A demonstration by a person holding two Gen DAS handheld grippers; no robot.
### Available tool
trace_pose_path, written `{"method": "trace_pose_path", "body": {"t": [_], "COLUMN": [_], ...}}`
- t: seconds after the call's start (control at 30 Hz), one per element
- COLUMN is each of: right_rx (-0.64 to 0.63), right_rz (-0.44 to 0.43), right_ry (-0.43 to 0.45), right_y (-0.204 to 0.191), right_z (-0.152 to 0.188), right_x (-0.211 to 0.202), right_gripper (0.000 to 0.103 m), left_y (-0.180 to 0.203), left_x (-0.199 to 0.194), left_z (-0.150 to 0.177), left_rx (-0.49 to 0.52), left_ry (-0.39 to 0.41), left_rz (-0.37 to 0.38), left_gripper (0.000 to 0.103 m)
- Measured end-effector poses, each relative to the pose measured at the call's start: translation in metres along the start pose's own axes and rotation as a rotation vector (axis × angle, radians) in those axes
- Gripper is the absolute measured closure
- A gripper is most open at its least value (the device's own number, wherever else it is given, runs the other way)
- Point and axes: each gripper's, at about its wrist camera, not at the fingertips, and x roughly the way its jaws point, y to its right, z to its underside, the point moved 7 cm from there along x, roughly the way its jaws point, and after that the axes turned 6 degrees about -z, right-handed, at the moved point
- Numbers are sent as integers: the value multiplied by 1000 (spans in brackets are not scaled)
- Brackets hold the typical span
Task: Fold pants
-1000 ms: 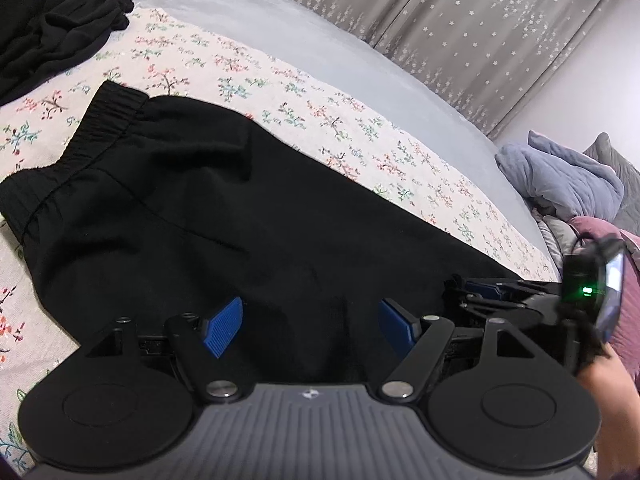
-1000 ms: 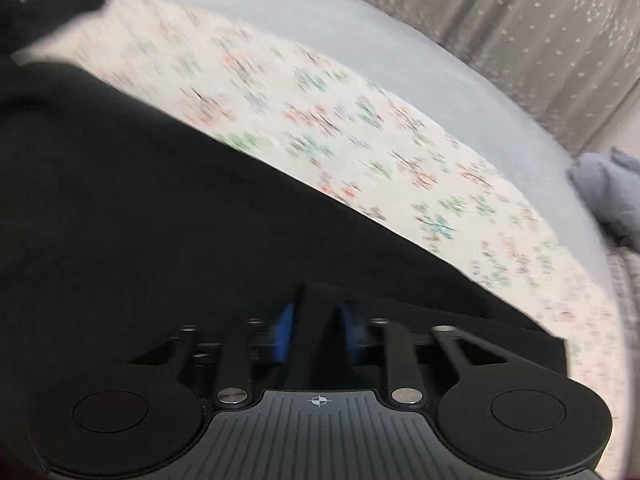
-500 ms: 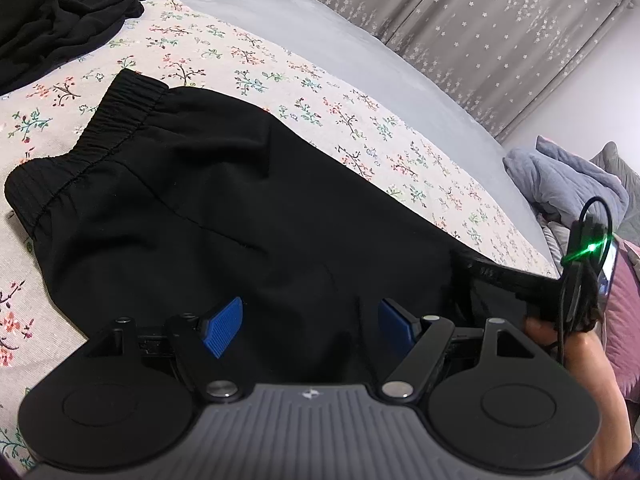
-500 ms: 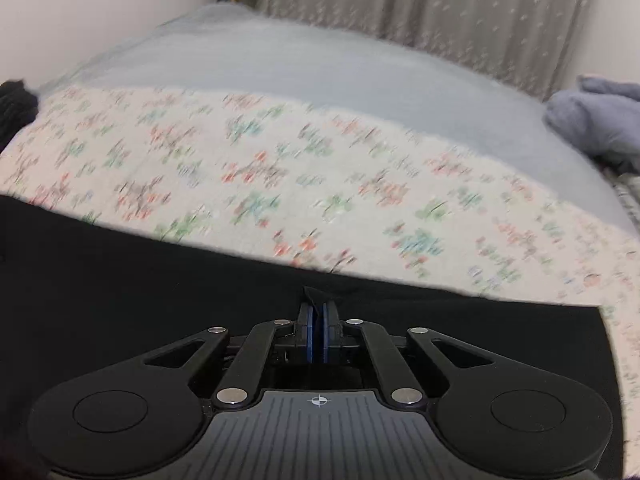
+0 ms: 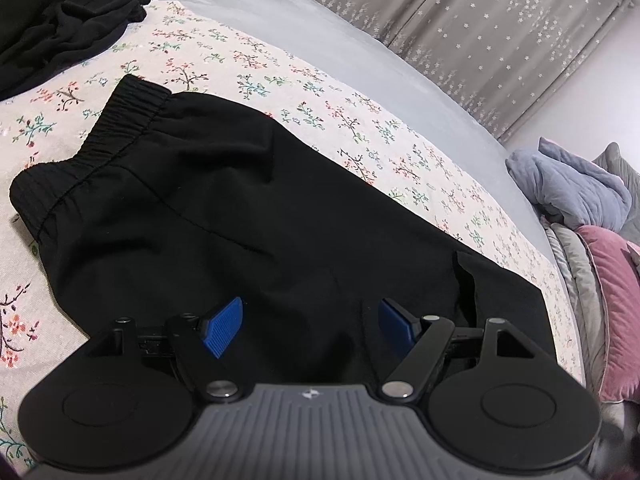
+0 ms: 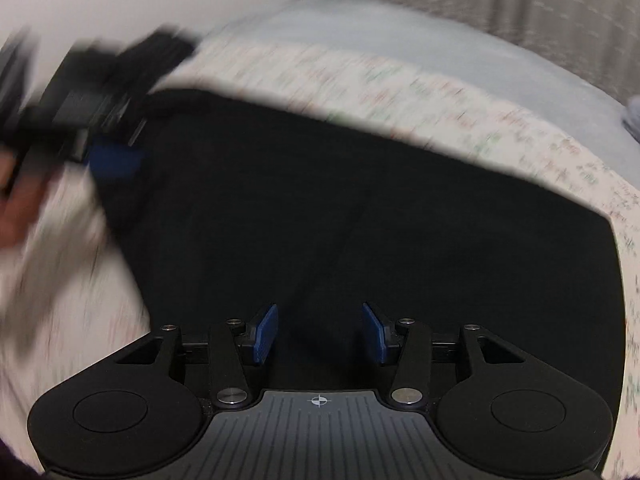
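While the pants (image 5: 224,216) lie flat on the bed (image 5: 360,128) | left hand-held gripper (image 5: 310,326) hovers wide, empty, near edge | right hand-held gripper (image 6: 319,334) opening, gripping nothing | next fold probably wants square edges, smoothed cloth | waistband (image 5: 100,140) far left.

The pants (image 5: 240,216) lie flat on the floral sheet (image 5: 360,128), waistband at the left. Behind them to the left sits a heap of clothing (image 5: 60,20); to the right, what seem to be pillows (image 5: 580,188), curtains (image 5: 500,40) behind.
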Motion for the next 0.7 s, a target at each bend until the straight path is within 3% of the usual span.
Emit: {"method": "trace_pose_path", "body": {"t": [0.13, 0.27, 0.33, 0.43, 0.7], "right_rx": [-169, -249, -270, -278, -265], "right_rz": [144, 185, 207, 217, 197], "right_ry": [-10, 20, 26, 19, 100], "right_y": [-10, -16, -19, -21, -31], "right_z": [20, 15, 12, 12, 7], "right_x": [14, 22, 20, 24, 7], "right_gripper": [57, 63, 88, 99, 101], "left_y": [1, 1, 1, 0, -1], "left_x": [1, 0, -1, 1, -1], "left_z": [1, 2, 1, 1, 0], "left_rx": [24, 27, 33, 32, 23], "left_ry": [17, 13, 18, 14, 17], "left_rz": [-25, -16, -15, -18, -16], "left_gripper": [11, 11, 11, 11, 11]}}
